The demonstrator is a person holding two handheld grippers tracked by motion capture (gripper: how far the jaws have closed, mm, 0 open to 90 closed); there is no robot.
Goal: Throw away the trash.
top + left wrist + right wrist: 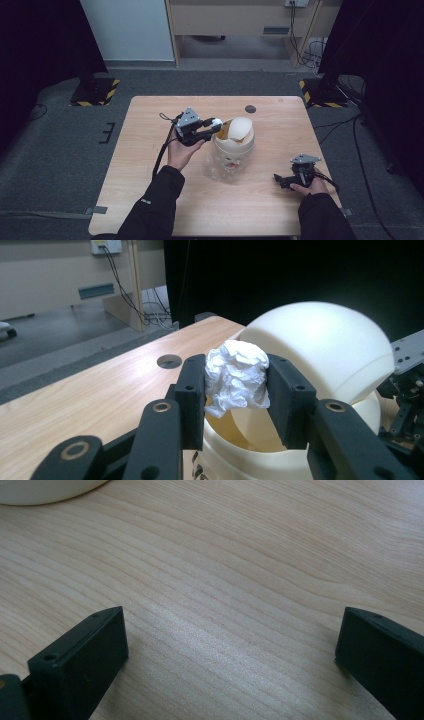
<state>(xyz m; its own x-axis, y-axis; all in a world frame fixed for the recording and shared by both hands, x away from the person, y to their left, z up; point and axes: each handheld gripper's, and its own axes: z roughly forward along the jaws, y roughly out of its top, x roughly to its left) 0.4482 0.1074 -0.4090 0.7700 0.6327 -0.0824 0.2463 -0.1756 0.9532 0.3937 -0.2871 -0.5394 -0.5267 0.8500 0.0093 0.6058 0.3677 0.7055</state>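
Left hand-held gripper (236, 400) is clamped on a crumpled tissue (236, 377) right over the bin (320, 347)'s swing lid. Right hand-held gripper (230, 665) sits wide open on the bench (240, 555). Let go off-centre and the wad probably bounces off the dome.

between the jaws of the left gripper (236, 390) sits a wad of crumpled white paper (236, 376), creased and matt. the jaws look like matt black plastic with small screw holes. just beyond them the cream bin (320, 347) has a smooth plastic dome with a soft sheen. under the jaws of the right gripper (230, 655) the tabletop (240, 555) is pale wood grain, smooth, faintly glossy.
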